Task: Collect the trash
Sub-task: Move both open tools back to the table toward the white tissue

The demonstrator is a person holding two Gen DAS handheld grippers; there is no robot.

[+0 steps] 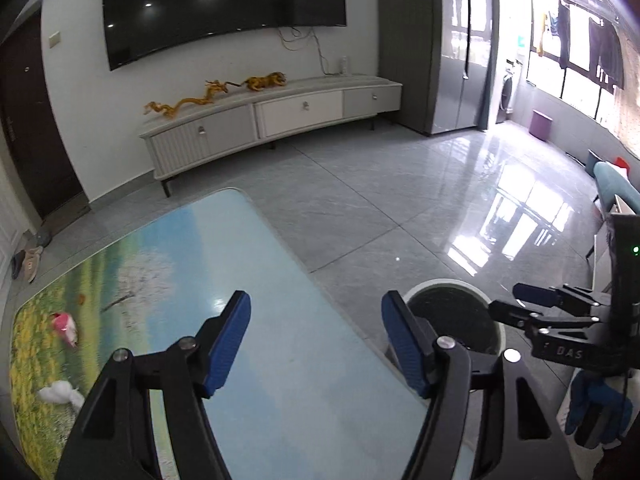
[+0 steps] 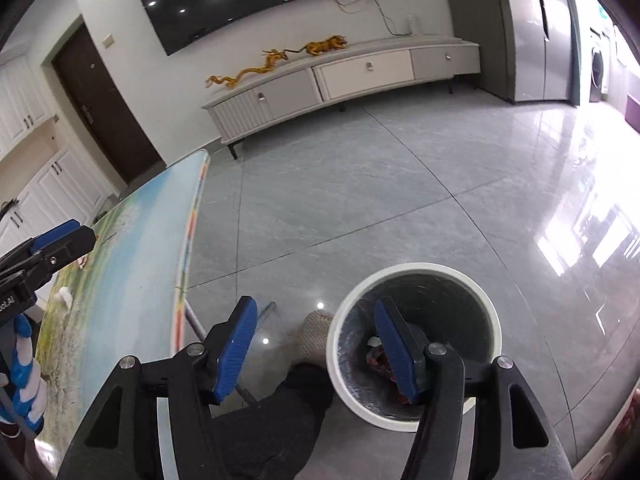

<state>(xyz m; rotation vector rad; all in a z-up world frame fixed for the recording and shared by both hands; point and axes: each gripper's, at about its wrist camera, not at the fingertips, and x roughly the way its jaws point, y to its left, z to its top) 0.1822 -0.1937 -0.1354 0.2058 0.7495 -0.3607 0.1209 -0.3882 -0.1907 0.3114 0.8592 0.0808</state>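
My left gripper [image 1: 316, 308] stands open above the landscape-printed table [image 1: 280, 360], with nothing between its blue pads. On the table's left part lie a pink wrapper [image 1: 64, 326], a crumpled white tissue [image 1: 60, 394] and a small orange scrap [image 1: 82, 299]. The white-rimmed trash bin [image 1: 452, 285] stands on the floor right of the table. My right gripper [image 2: 316, 312] is open and empty, hanging over the near edge of the bin [image 2: 412, 268], where red trash [image 2: 378, 360] lies at the bottom. The tissue [image 2: 64, 296] also shows on the table [image 2: 132, 260].
A person's sock-clad foot [image 2: 316, 332] and dark trouser leg [image 2: 280, 420] sit between table and bin. A long TV cabinet [image 1: 280, 116] with golden figures lines the far wall under a TV [image 1: 224, 4]. Shoes [image 1: 28, 266] lie by the door. Glossy tile floor [image 1: 400, 200] stretches beyond.
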